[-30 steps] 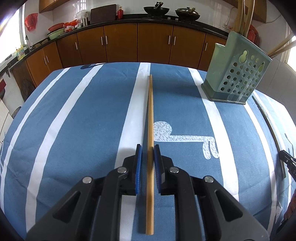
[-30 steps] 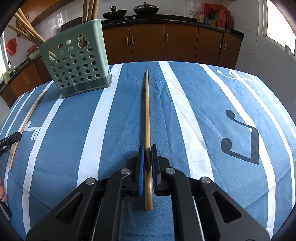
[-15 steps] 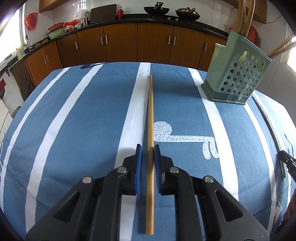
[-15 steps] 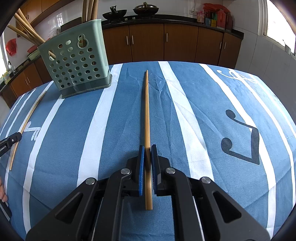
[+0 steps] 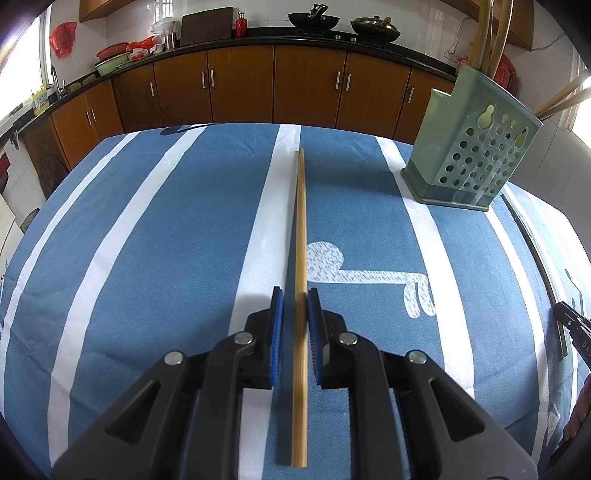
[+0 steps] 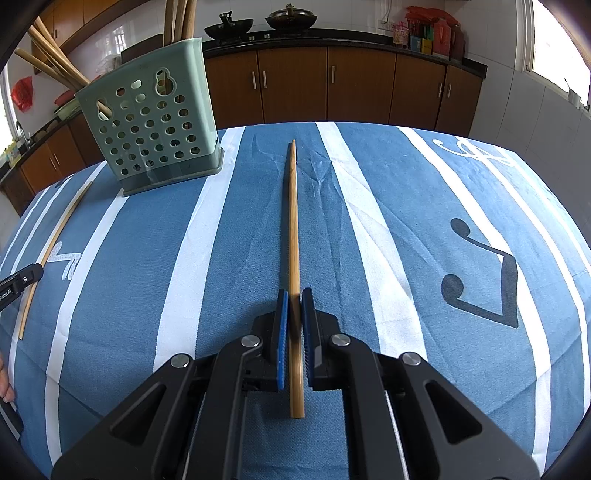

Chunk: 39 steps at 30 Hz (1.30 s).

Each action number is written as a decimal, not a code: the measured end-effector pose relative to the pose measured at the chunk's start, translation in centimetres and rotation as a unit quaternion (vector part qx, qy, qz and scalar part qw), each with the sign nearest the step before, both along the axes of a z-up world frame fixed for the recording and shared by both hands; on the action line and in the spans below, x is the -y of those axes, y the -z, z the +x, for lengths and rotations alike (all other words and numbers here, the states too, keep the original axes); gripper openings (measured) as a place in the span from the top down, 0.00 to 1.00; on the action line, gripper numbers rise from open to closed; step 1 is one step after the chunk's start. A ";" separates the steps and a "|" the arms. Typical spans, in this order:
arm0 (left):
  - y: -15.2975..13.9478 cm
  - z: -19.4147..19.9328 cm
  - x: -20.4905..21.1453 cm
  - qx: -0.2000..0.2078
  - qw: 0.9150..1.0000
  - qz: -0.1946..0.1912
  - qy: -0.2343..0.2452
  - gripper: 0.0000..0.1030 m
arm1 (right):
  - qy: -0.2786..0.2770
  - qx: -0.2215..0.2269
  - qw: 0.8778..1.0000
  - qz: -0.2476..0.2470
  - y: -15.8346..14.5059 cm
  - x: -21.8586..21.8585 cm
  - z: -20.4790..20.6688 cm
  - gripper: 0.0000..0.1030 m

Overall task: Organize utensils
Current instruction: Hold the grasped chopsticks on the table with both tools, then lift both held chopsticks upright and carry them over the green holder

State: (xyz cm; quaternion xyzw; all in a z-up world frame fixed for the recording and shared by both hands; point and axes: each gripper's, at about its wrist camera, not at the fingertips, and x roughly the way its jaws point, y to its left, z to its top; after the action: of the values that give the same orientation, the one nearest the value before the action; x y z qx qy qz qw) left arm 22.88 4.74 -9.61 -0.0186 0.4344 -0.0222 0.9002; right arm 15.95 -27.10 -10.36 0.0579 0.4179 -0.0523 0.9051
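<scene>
Left wrist view: left gripper (image 5: 295, 306) closed on a bamboo chopstick (image 5: 301, 221), pads pinching it near the butt end, tip pointing to 12 o'clock over the striped tablecloth (image 5: 147, 240). Green perforated holder (image 5: 469, 155) standing at 2 o'clock, other sticks (image 5: 487, 33) already leaning out of its top.

Right wrist view: right gripper (image 6: 294, 306) likewise clamped on a second chopstick (image 6: 292, 221), tip to 12 o'clock, dark shadow beside the far end suggesting it sits clear of the cloth. Same holder at 10 o'clock here, between the two hands.

Step in hand, as judged: carry each stick to the holder and drop it in.

- Keep both grips firm; a long stick held near one end tends to pivot.
- Lift before swinging, so the tip does not drag the cloth.
- Tilt the tip downward only once above the holder's open top.
- Aim for a free gap, away from the sticks already inside.
- Deliver one hand at a time, since both approach the same narrow mouth.
- Release only with the tip well inside.
</scene>
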 end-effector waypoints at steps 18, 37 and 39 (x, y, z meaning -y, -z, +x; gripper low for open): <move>0.0 0.0 -0.2 0.001 1.000 -0.014 0.005 0.82 | 0.000 0.000 1.000 0.001 0.0 0.0 0.0 0.91; -0.1 -3.5 -0.2 -0.002 1.000 0.021 0.001 0.92 | 0.001 0.011 0.999 0.044 -0.3 1.2 -1.8 0.93; -0.5 -4.0 -0.4 0.002 1.000 0.021 -0.002 0.92 | 0.002 0.030 0.999 0.044 -1.2 1.4 -2.6 0.93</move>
State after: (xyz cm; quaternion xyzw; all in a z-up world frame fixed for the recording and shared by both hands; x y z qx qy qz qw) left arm 18.87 5.17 -9.10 -0.0008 0.4326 -0.0117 0.9015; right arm 13.39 -28.46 -9.20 0.1003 0.3921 -0.0336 0.9138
